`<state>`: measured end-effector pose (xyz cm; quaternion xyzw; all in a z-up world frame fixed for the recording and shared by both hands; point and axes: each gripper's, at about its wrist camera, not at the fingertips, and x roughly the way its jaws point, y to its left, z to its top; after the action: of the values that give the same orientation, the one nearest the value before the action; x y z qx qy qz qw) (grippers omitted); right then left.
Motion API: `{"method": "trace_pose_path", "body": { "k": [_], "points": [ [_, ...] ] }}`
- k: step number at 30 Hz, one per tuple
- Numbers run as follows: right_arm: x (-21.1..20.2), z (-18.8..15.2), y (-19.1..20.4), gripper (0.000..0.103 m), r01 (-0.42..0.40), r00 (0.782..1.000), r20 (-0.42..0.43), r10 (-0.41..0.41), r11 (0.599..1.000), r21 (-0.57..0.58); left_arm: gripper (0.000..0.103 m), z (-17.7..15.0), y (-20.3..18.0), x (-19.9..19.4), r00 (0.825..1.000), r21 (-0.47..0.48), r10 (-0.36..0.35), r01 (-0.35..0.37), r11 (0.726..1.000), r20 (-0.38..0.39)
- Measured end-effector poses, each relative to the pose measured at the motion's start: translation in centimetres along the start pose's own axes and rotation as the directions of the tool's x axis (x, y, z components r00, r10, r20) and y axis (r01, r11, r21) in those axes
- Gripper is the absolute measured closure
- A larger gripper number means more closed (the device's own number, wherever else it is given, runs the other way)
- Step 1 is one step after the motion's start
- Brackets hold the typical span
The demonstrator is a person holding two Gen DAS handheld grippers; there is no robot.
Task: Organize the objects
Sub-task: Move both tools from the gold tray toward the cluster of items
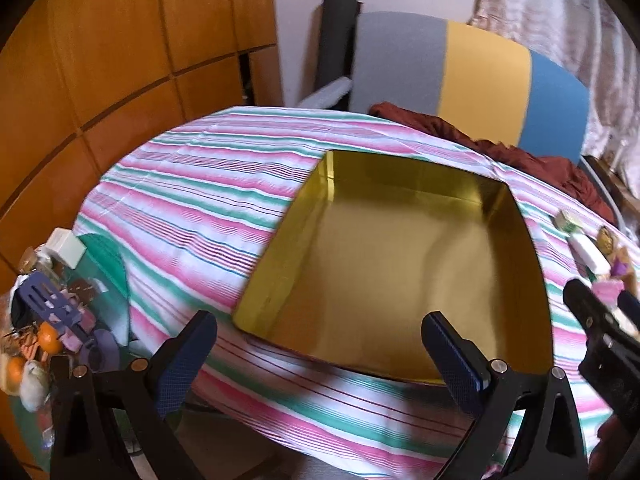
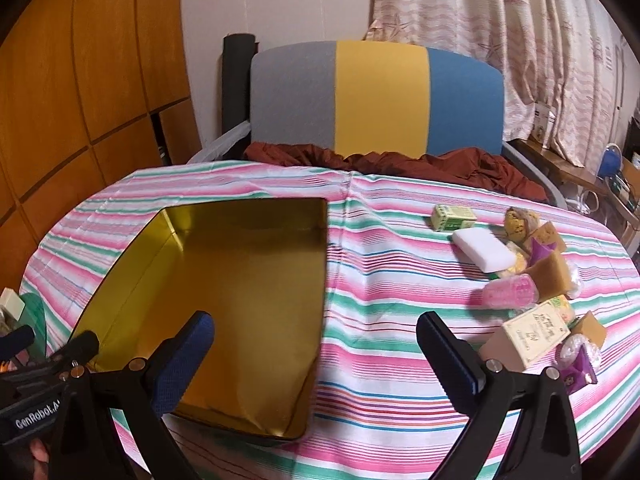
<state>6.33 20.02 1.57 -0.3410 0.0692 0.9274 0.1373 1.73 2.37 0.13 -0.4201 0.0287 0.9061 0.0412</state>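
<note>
From the left wrist, the left gripper (image 1: 316,340) is hovering with its jaws spread wide and empty over the near rim of the gold tin (image 1: 400,264), which is sitting open at centre on the striped cloth (image 1: 192,184). Clutter is lying off the table at eight o'clock. The right gripper (image 1: 600,312) is crossing in at three o'clock; a collision between the two tools looks possible if both converge on the tin.

From the right wrist, the right gripper (image 2: 316,340) is also gaping wide, holding nothing. The tin (image 2: 240,280) is lying at nine o'clock, the pile of small items (image 2: 532,272) at two o'clock (packets, a white block (image 2: 482,248), a pink piece (image 2: 508,292)). They are overlapping, so a pinch is likely to drag neighbours or knock one towards the table edge.
</note>
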Motion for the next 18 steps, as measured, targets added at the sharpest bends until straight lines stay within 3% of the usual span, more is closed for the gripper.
{"method": "trace_pose_path", "body": {
  "k": [6, 9, 12, 16, 18],
  "points": [
    [-0.9, -0.3, -3.1, 0.0, 0.0, 0.999, 0.038, -0.002, 0.999, 0.034, 0.0, -1.2, -2.4, 0.7, 0.986, 0.029, -0.155, 0.157, 0.987, -0.064],
    [-1.2, -0.8, -5.0, 0.0, 0.008, 0.999, 0.036, -0.01, 0.999, 0.053, 0.0, -1.9, -3.8, 0.4, 0.962, 0.019, -0.263, 0.266, 0.964, -0.077],
    [-1.4, -1.7, -7.3, 0.0, 0.022, 1.0, 0.019, -0.024, 0.996, 0.084, 0.0, -2.4, -5.0, -0.3, 0.922, 0.003, -0.381, 0.382, 0.924, -0.067],
    [-2.3, -3.6, -10.9, 0.0, 0.09, 0.996, 0.016, -0.093, 0.987, 0.133, 0.0, -3.1, -7.5, -1.5, 0.891, 0.05, -0.45, 0.453, 0.89, -0.069],
    [-3.1, -4.7, -13.3, 0.0, 0.132, 0.99, 0.029, -0.139, 0.976, 0.172, 0.0, -3.6, -8.8, -2.2, 0.889, 0.099, -0.455, 0.459, 0.883, -0.057]
  ]
}}
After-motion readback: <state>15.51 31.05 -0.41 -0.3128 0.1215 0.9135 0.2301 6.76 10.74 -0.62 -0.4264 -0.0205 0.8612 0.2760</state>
